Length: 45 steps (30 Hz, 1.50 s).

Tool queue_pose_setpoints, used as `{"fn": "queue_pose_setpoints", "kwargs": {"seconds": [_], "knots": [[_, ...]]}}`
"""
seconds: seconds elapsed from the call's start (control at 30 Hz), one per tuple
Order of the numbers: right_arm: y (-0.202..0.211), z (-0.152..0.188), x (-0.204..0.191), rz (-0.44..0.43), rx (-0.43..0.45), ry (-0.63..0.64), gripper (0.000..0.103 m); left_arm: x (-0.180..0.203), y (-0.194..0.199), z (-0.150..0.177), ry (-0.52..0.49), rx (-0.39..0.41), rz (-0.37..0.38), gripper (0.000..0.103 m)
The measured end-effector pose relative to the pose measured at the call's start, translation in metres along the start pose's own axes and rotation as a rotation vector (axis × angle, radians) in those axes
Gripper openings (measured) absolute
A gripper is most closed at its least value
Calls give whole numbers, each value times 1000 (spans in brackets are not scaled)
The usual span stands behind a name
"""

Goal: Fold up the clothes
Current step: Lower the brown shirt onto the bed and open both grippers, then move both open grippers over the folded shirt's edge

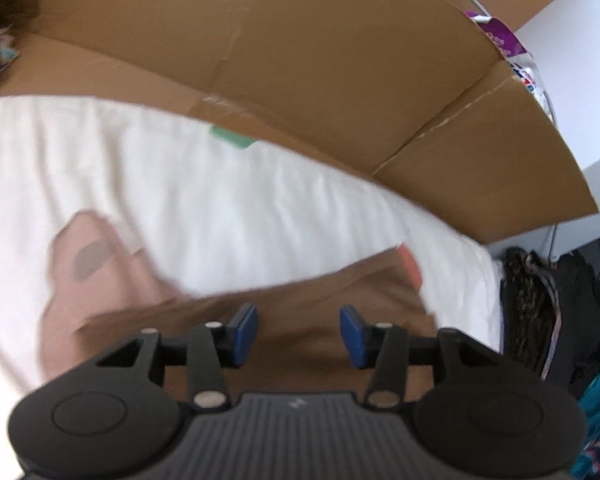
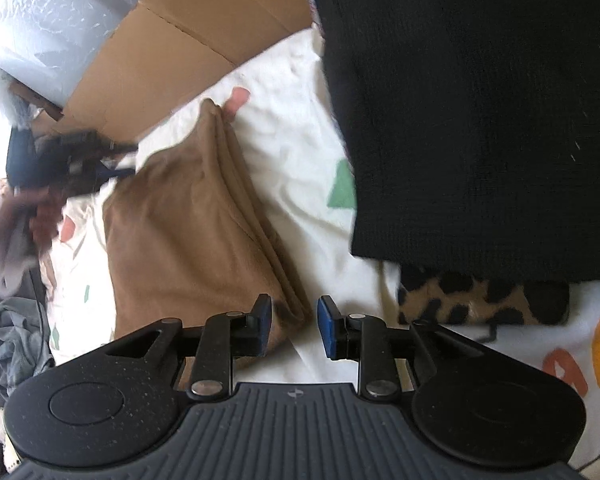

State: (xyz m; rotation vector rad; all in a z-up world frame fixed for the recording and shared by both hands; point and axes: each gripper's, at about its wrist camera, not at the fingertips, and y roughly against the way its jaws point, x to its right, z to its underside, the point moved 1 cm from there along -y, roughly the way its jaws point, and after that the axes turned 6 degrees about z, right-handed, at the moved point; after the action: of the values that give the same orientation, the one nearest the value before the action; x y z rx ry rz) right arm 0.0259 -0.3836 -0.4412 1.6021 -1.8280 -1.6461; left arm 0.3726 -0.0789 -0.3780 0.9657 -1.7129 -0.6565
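Note:
A brown garment point(image 2: 188, 232) lies folded in layers on the white patterned sheet point(image 2: 292, 152). My right gripper point(image 2: 296, 326) is open at its near corner; the folded edge lies against the left pad point(image 2: 265, 322), and the right pad is over bare sheet. In the left wrist view the same brown garment point(image 1: 300, 292) lies just under my left gripper point(image 1: 299, 334), which is open with nothing between its blue pads. A paler pinkish part point(image 1: 88, 272) of the cloth trails to the left, blurred. The left gripper point(image 2: 64, 160) also shows as a dark blur at the garment's far left, with a hand point(image 2: 4, 224) behind it.
A folded black garment point(image 2: 460, 120) rests on leopard-print cloth point(image 2: 460, 304) to the right. A large cardboard sheet point(image 1: 300, 60) stands behind the bed. Dark clothes point(image 1: 540, 300) are piled past the bed's right edge, and grey cloth point(image 2: 16, 340) lies at the left.

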Motion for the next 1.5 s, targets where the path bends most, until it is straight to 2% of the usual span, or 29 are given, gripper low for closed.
{"fn": "queue_pose_setpoints", "kwargs": {"seconds": [0.1,0.27,0.37,0.43,0.53,0.73,0.83,1.03,1.17,1.23,1.5], "knots": [[-6,-8,-10,-1,14,22,36,-15,17,12,21,15,-18,52],[-17,-27,-32,-9,31,78,38,-34,47,15,55,79,-16,56],[-26,-37,-42,10,36,113,43,-43,58,17,32,110,-66,57],[-32,-44,-48,24,39,135,44,-49,59,21,8,122,-103,63],[-44,-54,-56,51,35,163,44,-59,52,23,34,126,-85,60],[-68,-64,-67,97,7,221,44,-79,38,27,85,132,-50,33],[-80,-69,-73,120,-7,249,44,-89,31,29,110,135,-33,33],[-80,-69,-61,184,-12,212,44,-105,23,36,166,139,4,33],[-70,-71,-70,136,10,221,44,-106,32,48,216,137,32,45],[-70,-77,-76,108,25,237,44,-107,36,54,240,136,46,46],[-100,-104,-103,89,68,318,44,-99,43,93,274,69,82,46]]}}
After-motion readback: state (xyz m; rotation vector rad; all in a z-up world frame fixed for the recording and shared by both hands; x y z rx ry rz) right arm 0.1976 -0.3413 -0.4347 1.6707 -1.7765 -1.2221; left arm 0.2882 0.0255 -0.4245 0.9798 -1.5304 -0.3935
